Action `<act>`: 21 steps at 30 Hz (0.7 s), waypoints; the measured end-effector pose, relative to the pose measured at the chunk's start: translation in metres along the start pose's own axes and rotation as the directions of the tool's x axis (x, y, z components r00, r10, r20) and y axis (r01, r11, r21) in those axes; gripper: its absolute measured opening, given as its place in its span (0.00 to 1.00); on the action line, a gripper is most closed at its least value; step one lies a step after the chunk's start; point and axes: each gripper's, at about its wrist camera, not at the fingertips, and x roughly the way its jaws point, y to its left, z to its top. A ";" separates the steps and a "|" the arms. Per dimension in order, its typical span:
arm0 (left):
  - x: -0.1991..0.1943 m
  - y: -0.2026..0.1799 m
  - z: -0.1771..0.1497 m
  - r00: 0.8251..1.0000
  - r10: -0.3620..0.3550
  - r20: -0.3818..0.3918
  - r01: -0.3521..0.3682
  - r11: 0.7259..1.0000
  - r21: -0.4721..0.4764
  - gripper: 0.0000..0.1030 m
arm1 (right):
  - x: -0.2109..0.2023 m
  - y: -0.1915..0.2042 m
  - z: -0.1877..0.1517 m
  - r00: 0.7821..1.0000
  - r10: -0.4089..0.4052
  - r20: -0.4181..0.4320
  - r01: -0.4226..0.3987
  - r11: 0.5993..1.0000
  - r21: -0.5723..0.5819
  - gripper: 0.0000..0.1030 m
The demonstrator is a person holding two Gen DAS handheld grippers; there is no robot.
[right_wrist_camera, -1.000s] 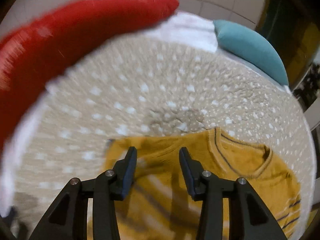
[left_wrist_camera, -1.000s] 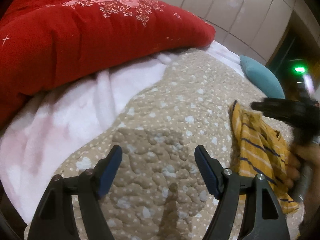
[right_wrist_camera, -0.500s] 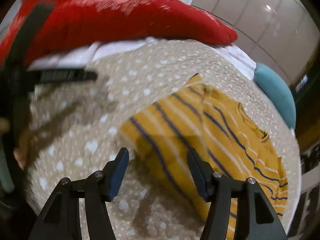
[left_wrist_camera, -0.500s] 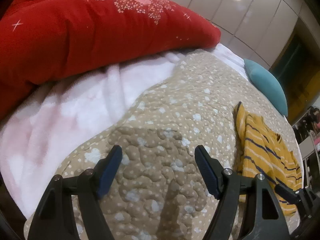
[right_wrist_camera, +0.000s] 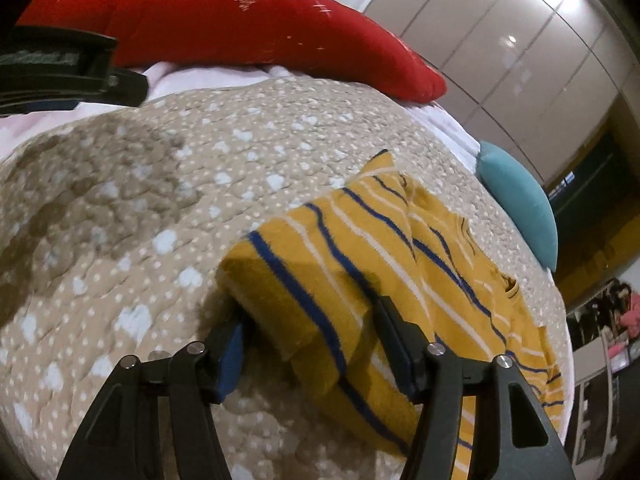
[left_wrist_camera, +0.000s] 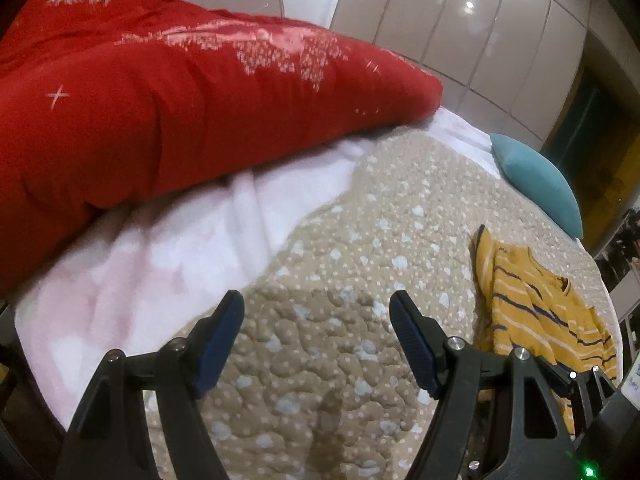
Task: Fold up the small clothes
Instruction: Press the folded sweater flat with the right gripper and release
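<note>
A small yellow sweater (right_wrist_camera: 360, 248) with blue and white stripes lies on the beige dotted quilt (right_wrist_camera: 160, 184). In the left wrist view the sweater (left_wrist_camera: 532, 312) lies to the right. My right gripper (right_wrist_camera: 308, 320) is open, its jaws on either side of the sweater's near folded edge, which lies between the fingers. My left gripper (left_wrist_camera: 316, 316) is open and empty above bare quilt (left_wrist_camera: 360, 240), left of the sweater. Part of the left gripper (right_wrist_camera: 72, 76) shows at the upper left of the right wrist view.
A thick red duvet (left_wrist_camera: 160, 92) lies along the far left of the bed on a white-pink fleece blanket (left_wrist_camera: 180, 248). A teal pillow (left_wrist_camera: 536, 180) sits at the far right edge. Wardrobe doors (left_wrist_camera: 480, 32) stand behind the bed.
My right gripper has swung down and moved in until its open jaws straddle the sweater's near edge. My left gripper has stayed open, with its view shifting slightly.
</note>
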 end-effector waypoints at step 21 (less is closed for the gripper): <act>-0.018 -0.006 0.001 0.994 -0.081 0.077 0.081 0.997 0.001 0.75 | 0.006 -0.003 -0.011 1.000 -0.030 0.004 0.029 0.994 0.103 0.82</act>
